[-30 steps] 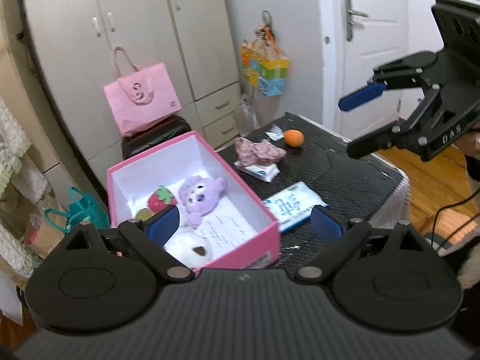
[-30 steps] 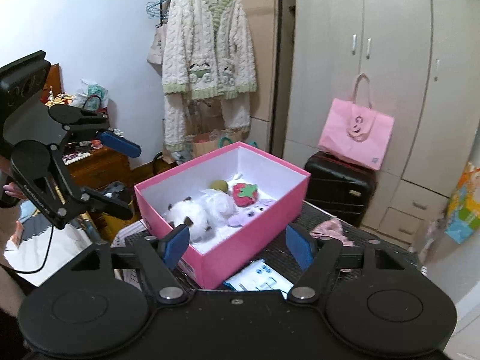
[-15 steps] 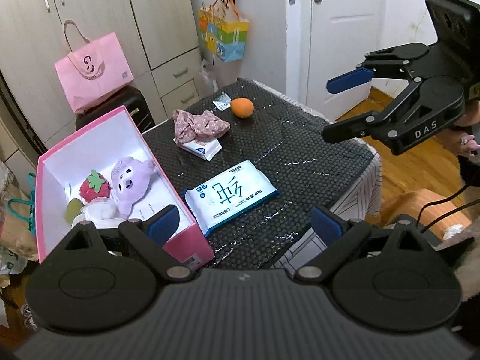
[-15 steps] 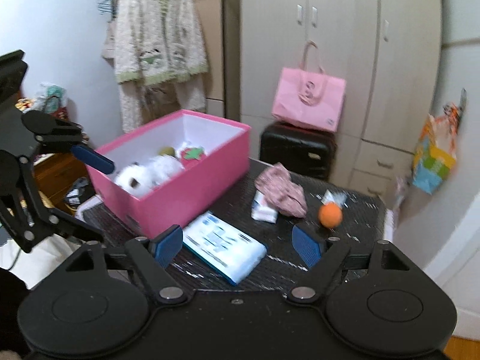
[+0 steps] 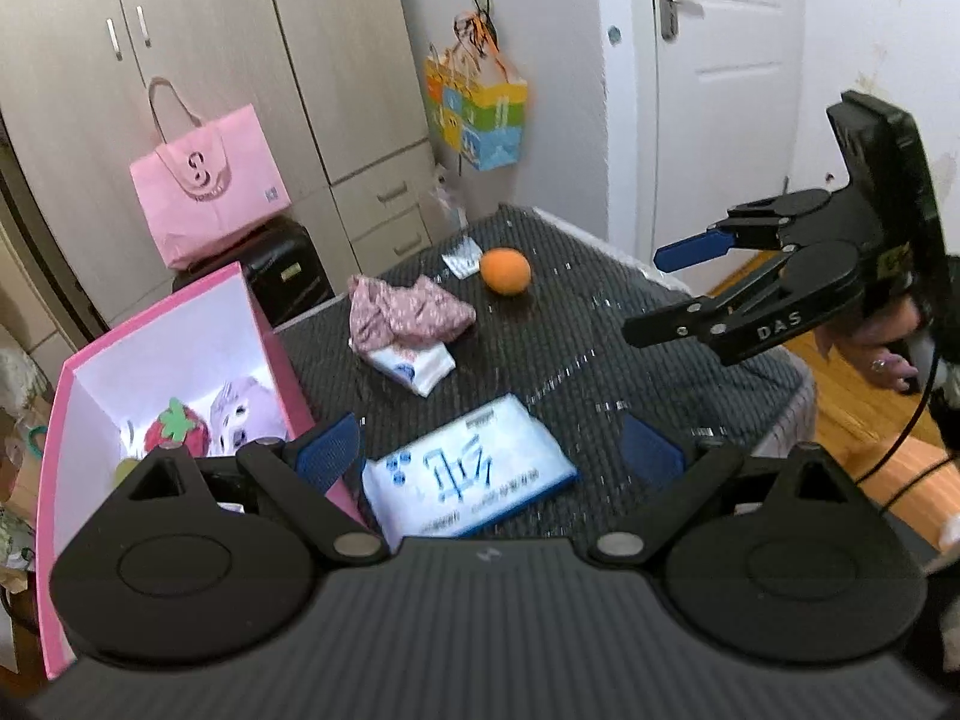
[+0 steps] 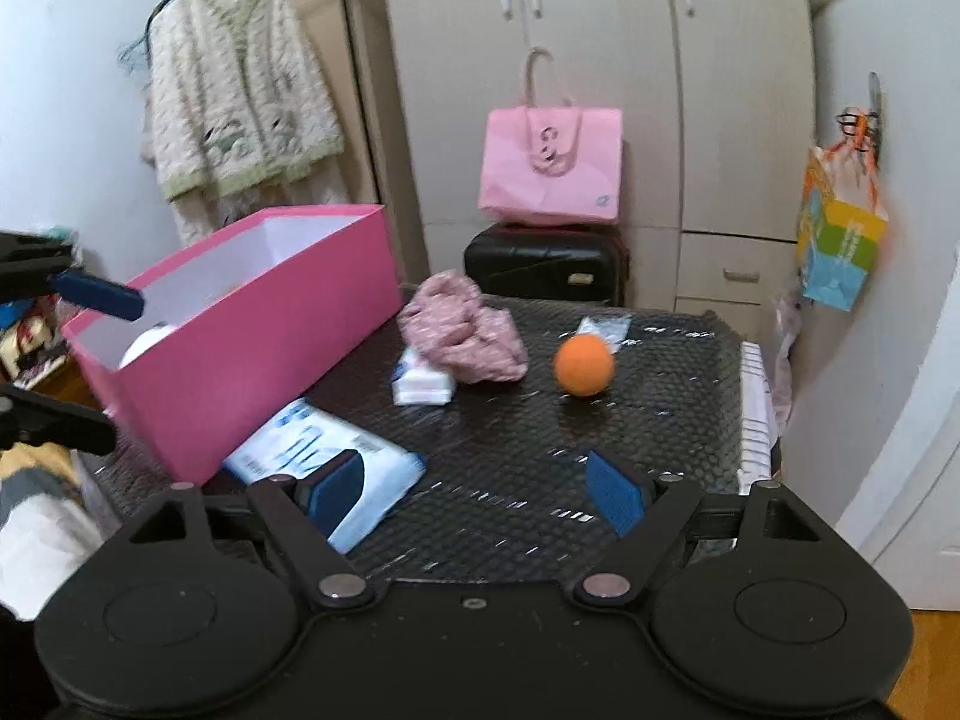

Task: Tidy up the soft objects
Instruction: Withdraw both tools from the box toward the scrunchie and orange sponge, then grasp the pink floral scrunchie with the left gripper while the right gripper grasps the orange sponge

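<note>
Left wrist view: the left gripper (image 5: 489, 450) stands wide open and empty above the near table edge, with the blue-and-white tissue pack (image 5: 471, 471) lying directly between and just beyond its fingers, long axis slanting up to the right. The pink box (image 5: 264, 324) sits to its left, holding a strawberry toy (image 5: 174, 432) and a purple plush (image 5: 243, 417), both partly cut off by the finger.

Right wrist view: the right gripper (image 6: 480, 483) is also spread wide, holding nothing; the orange ball (image 6: 584, 365) lies ahead and slightly right, the crumpled pink cloth (image 6: 462, 336) ahead-left. Motion blur softens the pack's print, and the box wall hides most of its contents.
</note>
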